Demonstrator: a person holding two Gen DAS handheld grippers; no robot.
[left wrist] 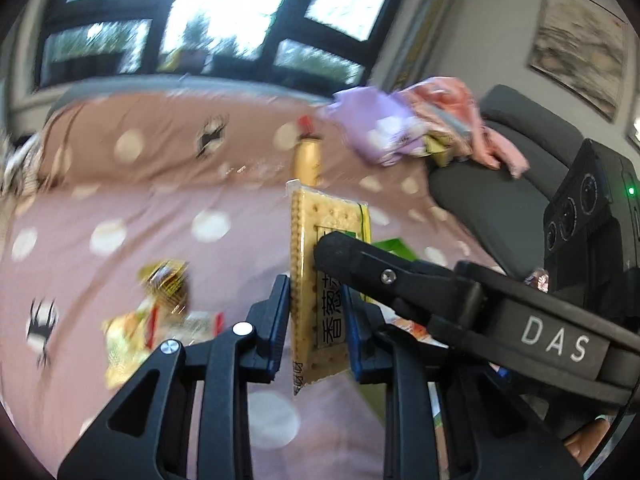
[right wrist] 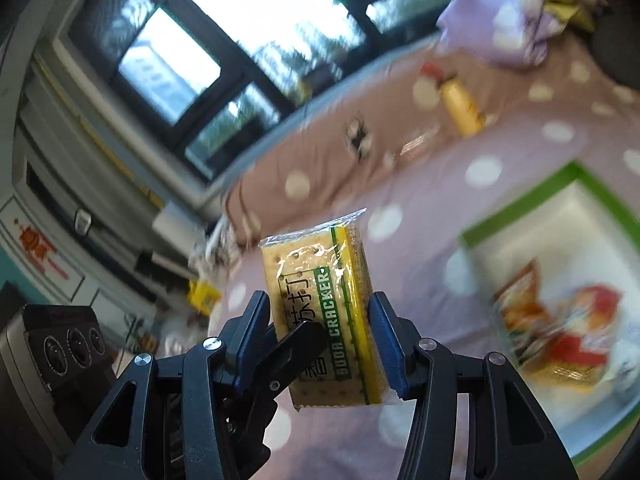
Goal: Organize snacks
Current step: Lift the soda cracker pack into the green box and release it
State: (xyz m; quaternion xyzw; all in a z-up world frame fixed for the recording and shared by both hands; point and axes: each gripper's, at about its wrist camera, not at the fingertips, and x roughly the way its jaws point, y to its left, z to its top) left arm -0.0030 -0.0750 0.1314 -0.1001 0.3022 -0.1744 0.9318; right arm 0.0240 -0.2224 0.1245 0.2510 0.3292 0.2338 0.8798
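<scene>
A soda cracker packet [left wrist: 320, 276], clear wrap with green and yellow print, is held in the air above a pink dotted bedspread. My left gripper [left wrist: 316, 320] is closed on its lower half. My right gripper [right wrist: 324, 332] also has the packet [right wrist: 324, 316] between its blue pads, and one of its fingers [left wrist: 360, 264] crosses the left wrist view from the right. A left finger [right wrist: 296, 348] lies against the packet's face in the right wrist view. A green-rimmed white box [right wrist: 532, 208] with snack bags [right wrist: 560, 340] lies to the right.
Loose snack packets [left wrist: 160, 304] lie on the bedspread at lower left. A yellow bottle [left wrist: 307, 160] lies further back. A pile of purple and pink bags [left wrist: 420, 124] sits by a dark grey chair [left wrist: 500, 184]. A window fills the background.
</scene>
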